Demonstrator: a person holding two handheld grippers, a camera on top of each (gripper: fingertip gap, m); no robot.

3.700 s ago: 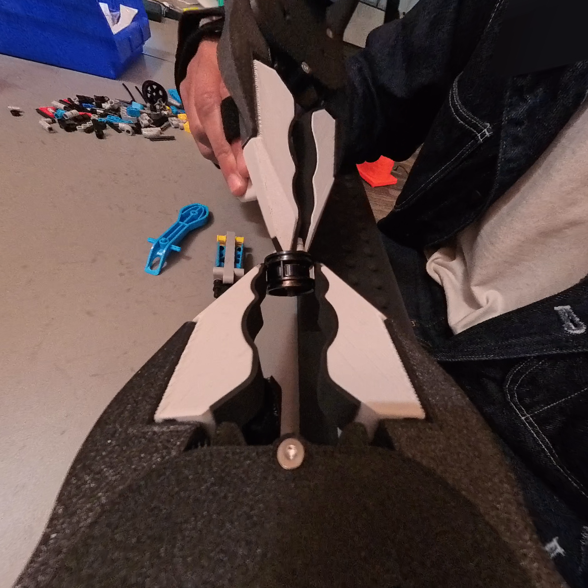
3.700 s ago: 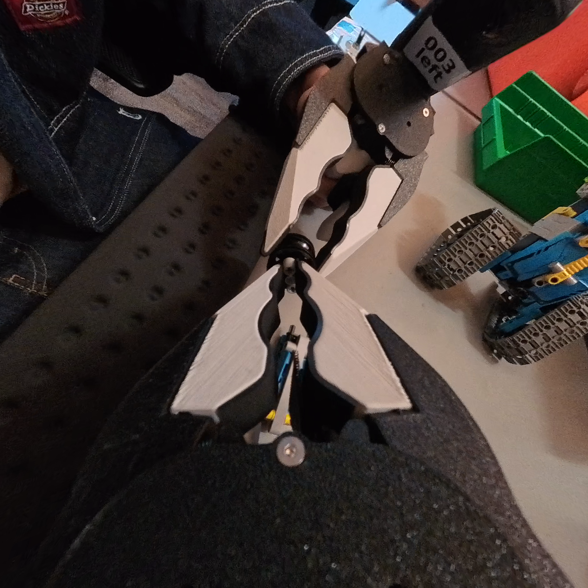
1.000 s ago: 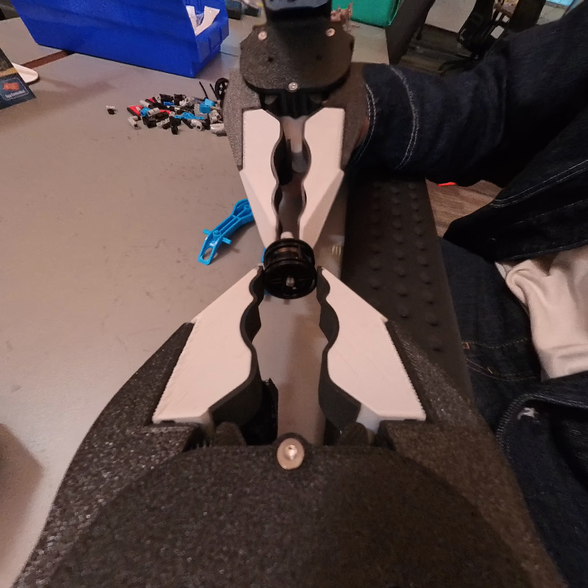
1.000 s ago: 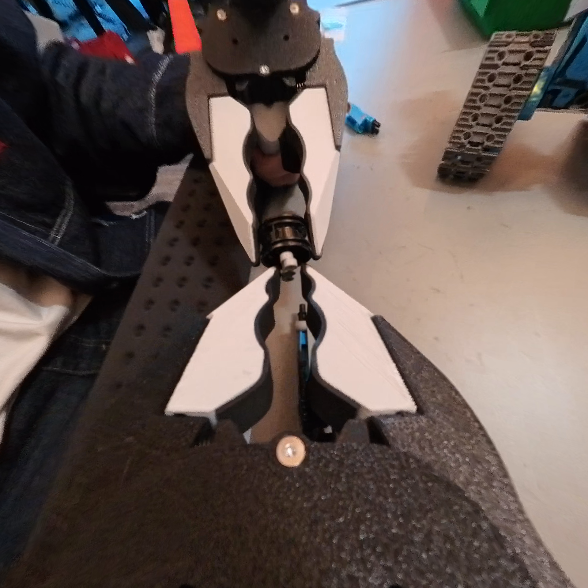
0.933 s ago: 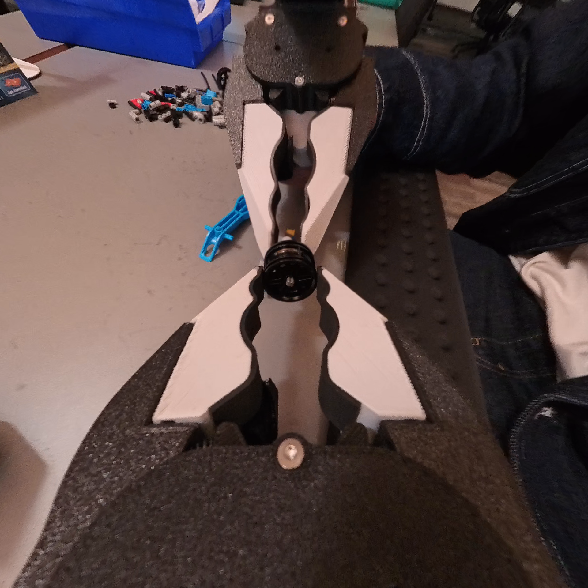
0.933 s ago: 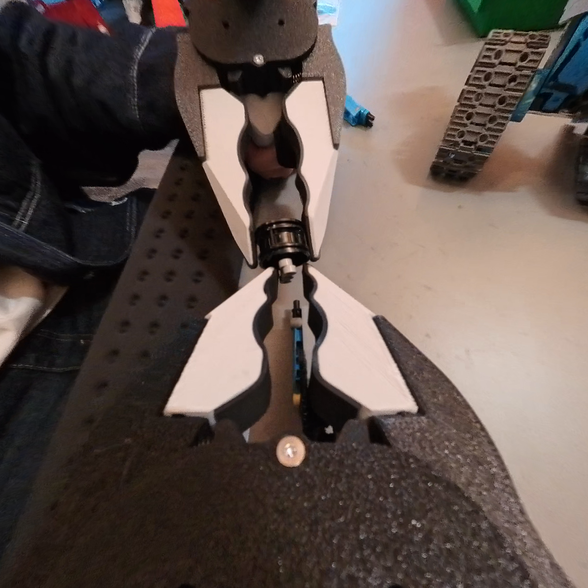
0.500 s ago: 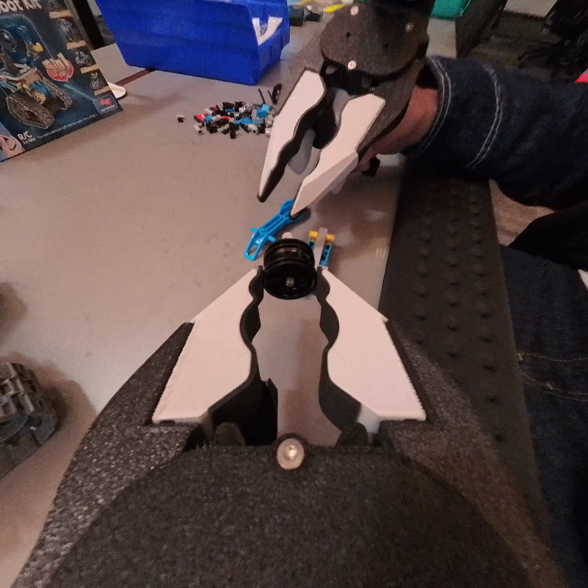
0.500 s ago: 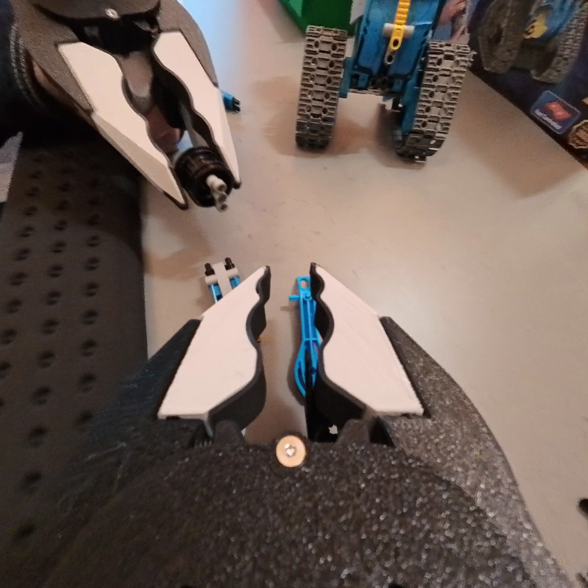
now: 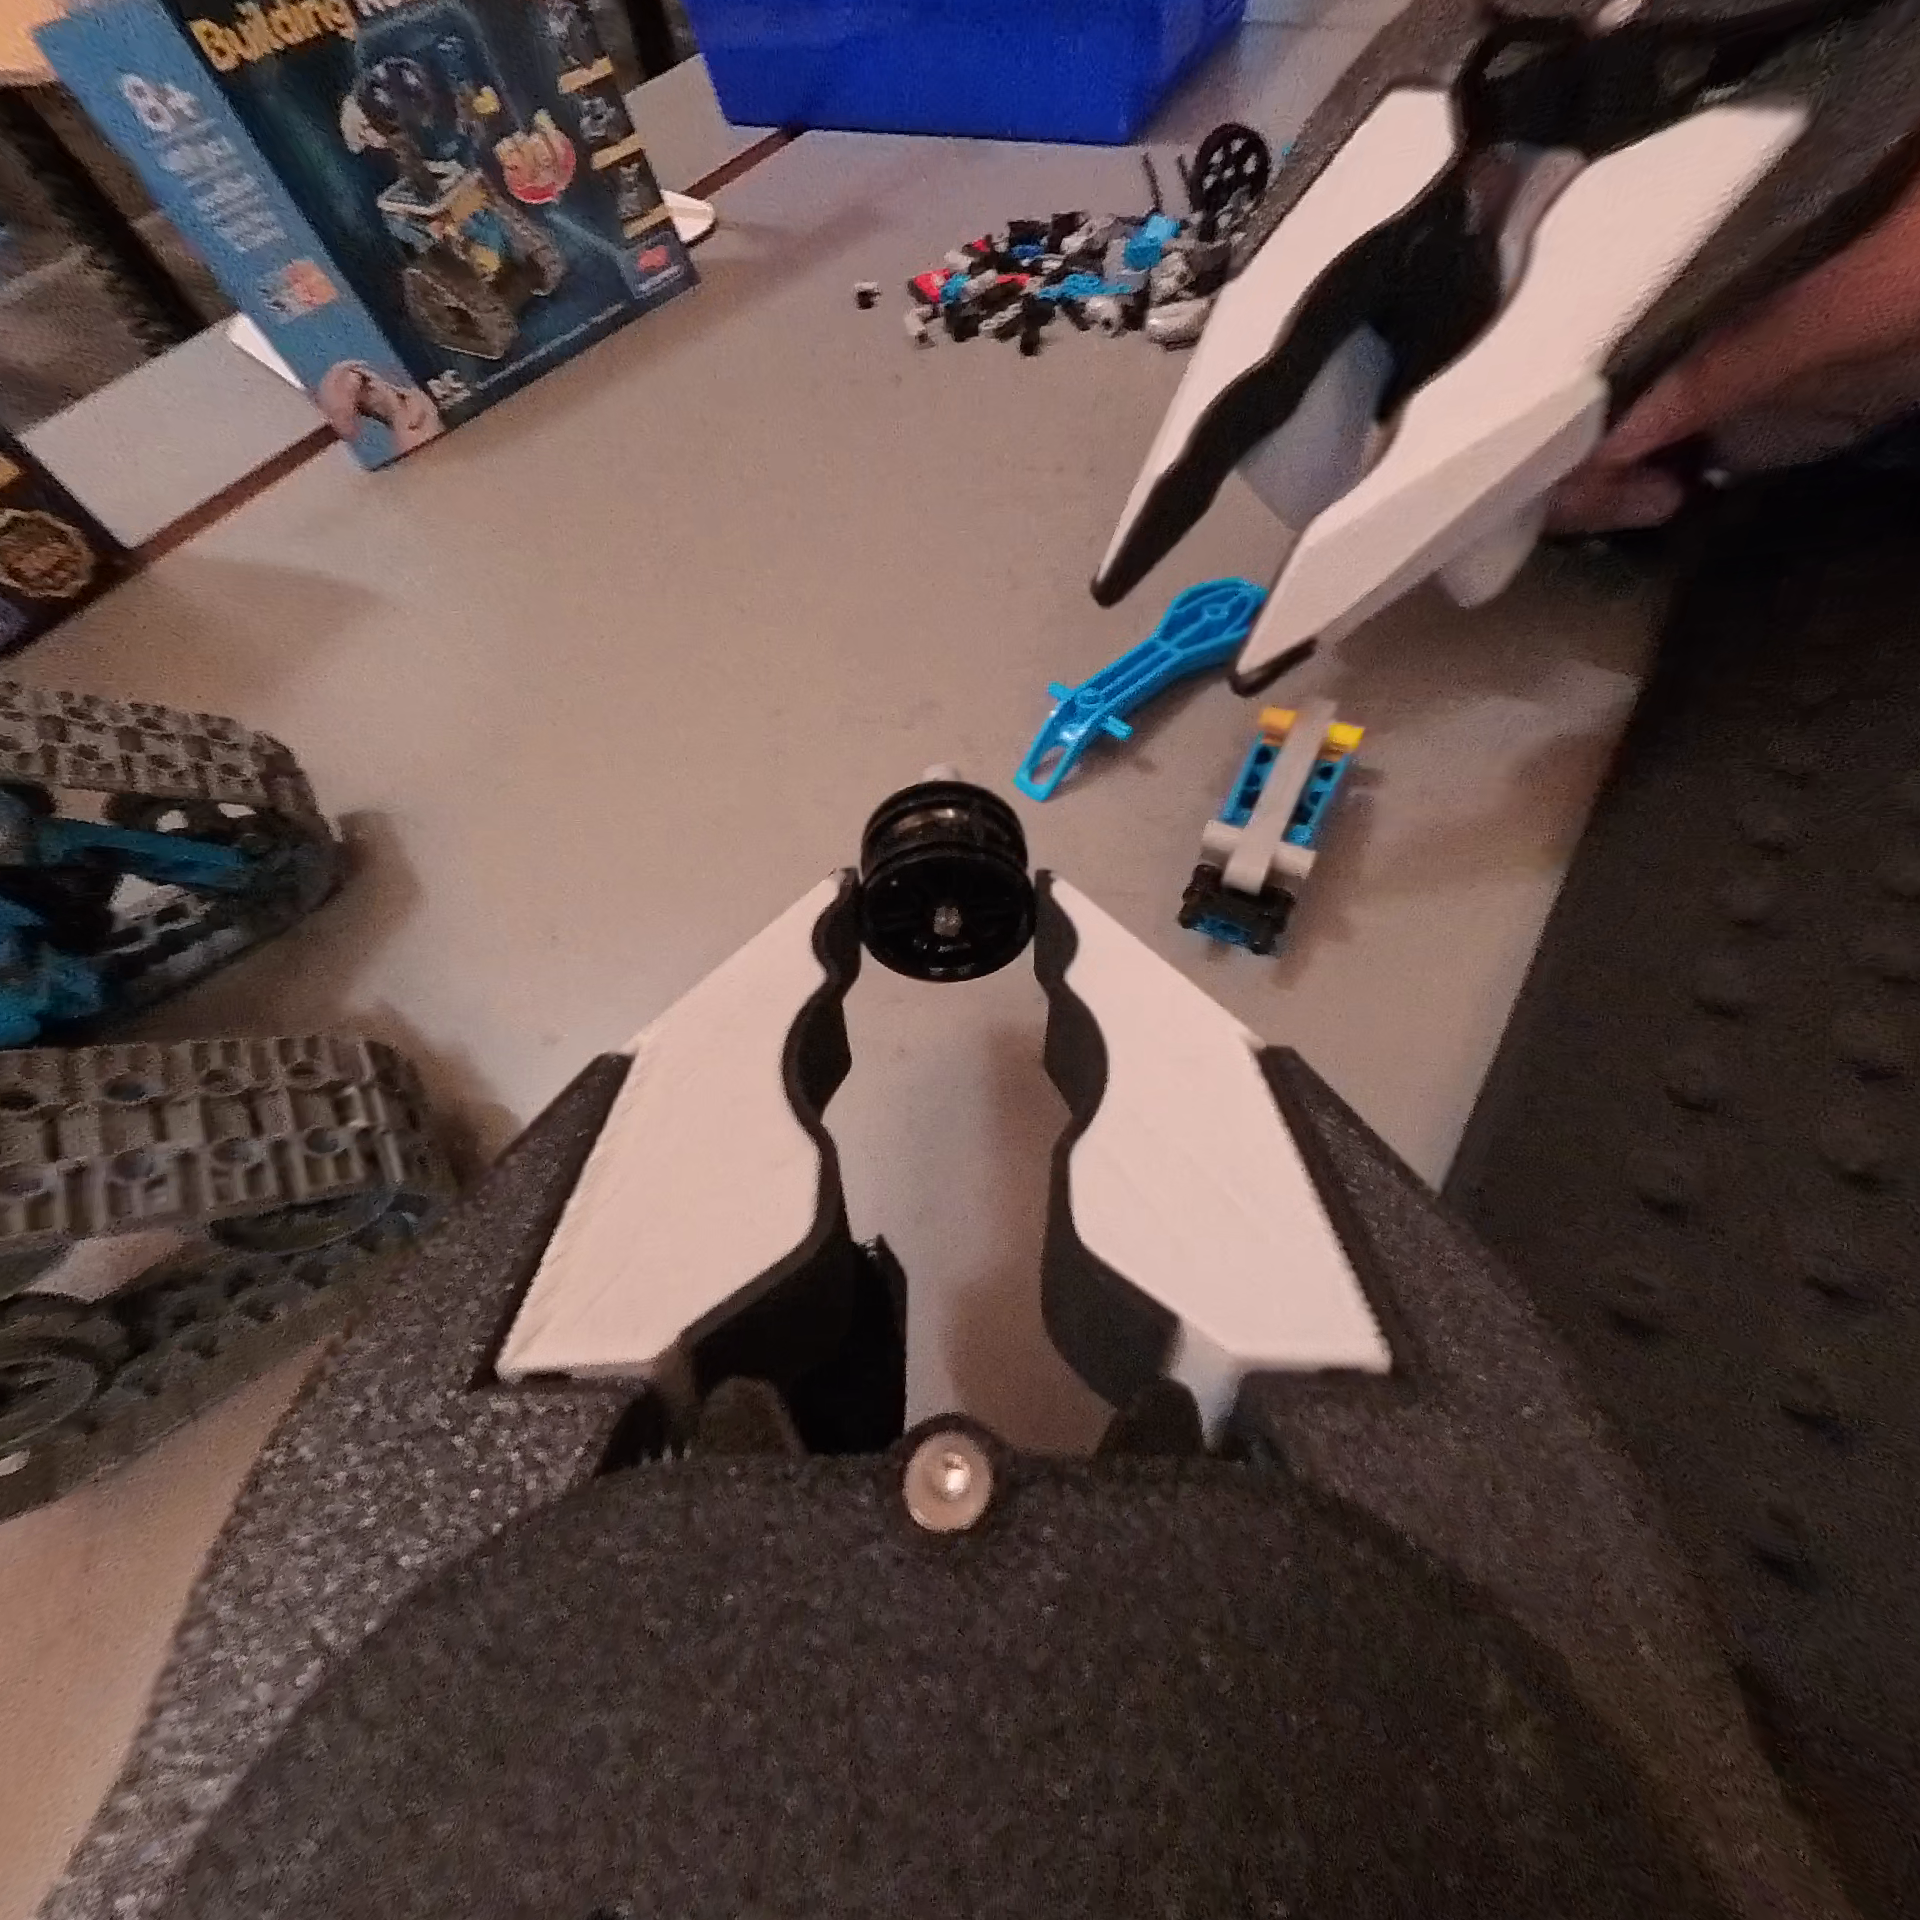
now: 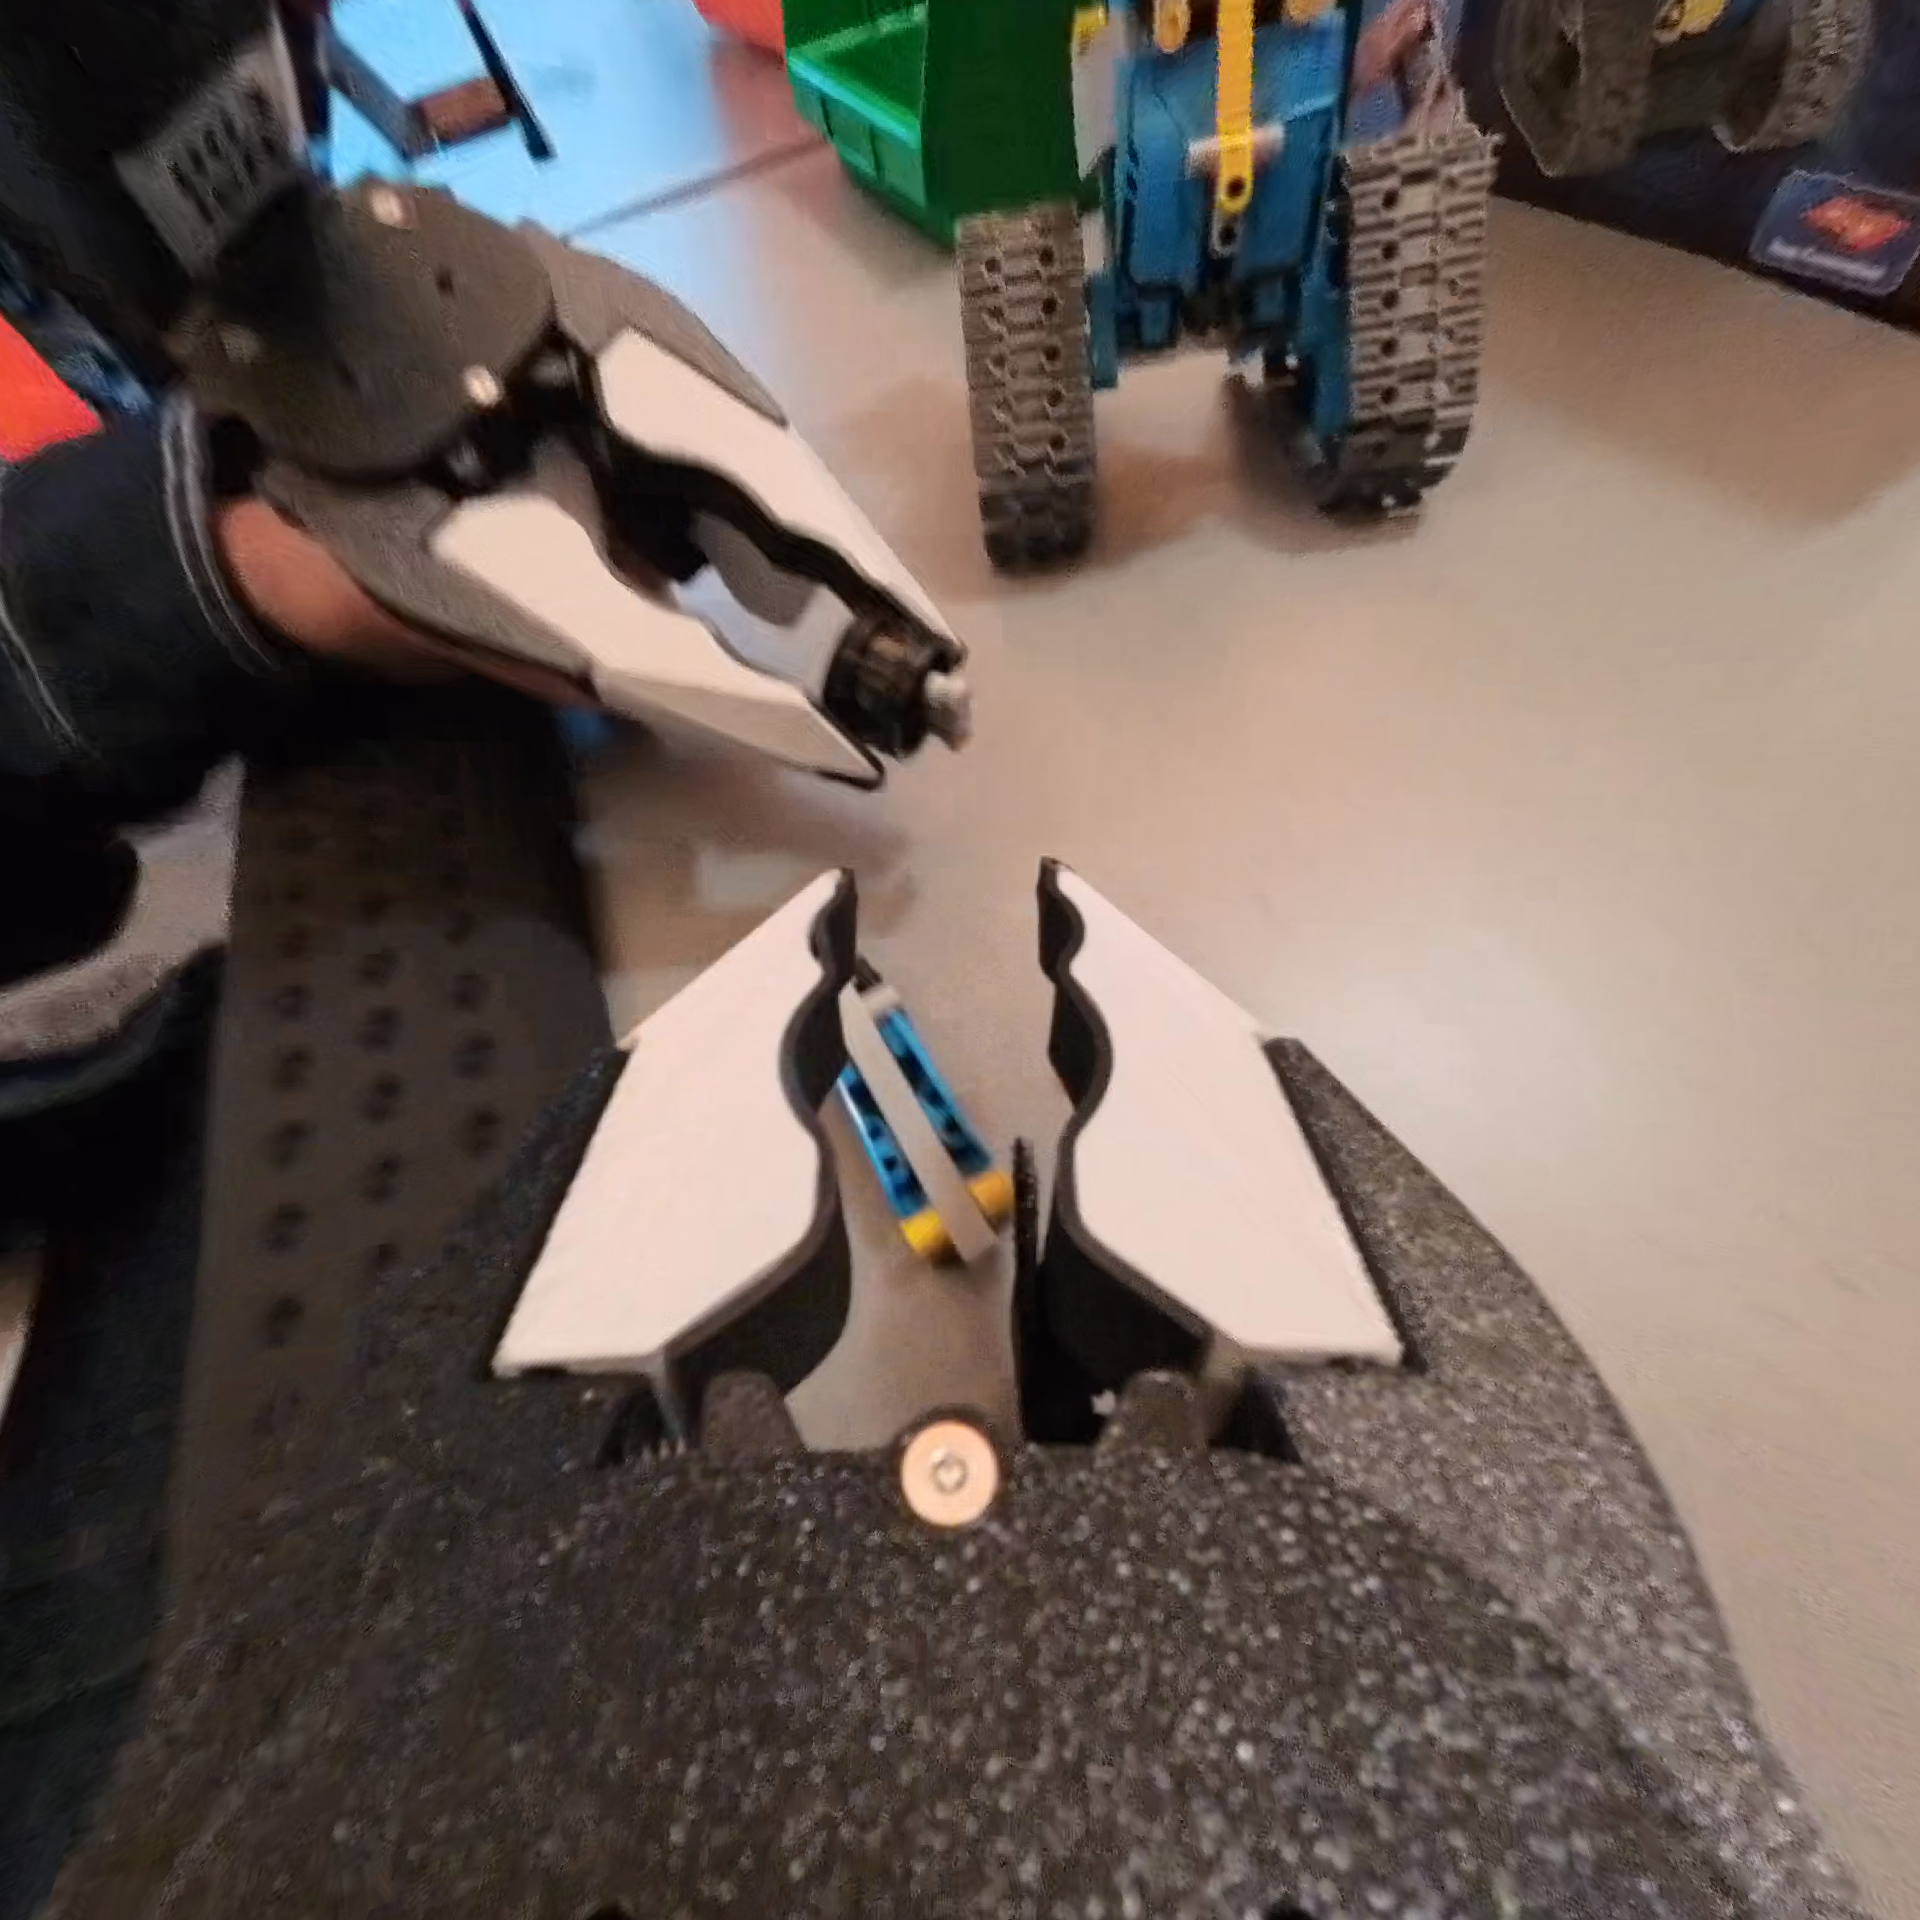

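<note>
The left gripper [image 9: 940,899] pinches a black wheel [image 9: 943,896]. Only the right view shows the right gripper [image 10: 945,883] with fingers apart, low over a blue and grey piece [image 10: 920,1117].

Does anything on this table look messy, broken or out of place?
Only a scattered heap of small black, blue, grey and red plastic building pieces lying loose on the grey table, beside the blue bin. Nothing looks damaged.

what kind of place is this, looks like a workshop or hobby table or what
Probably a hobby or workshop table set up for toy-brick building. A half-built blue tracked vehicle stands on the grey table, a pile of small loose parts lies near a blue storage bin, and a building-kit box stands at the edge.
</note>
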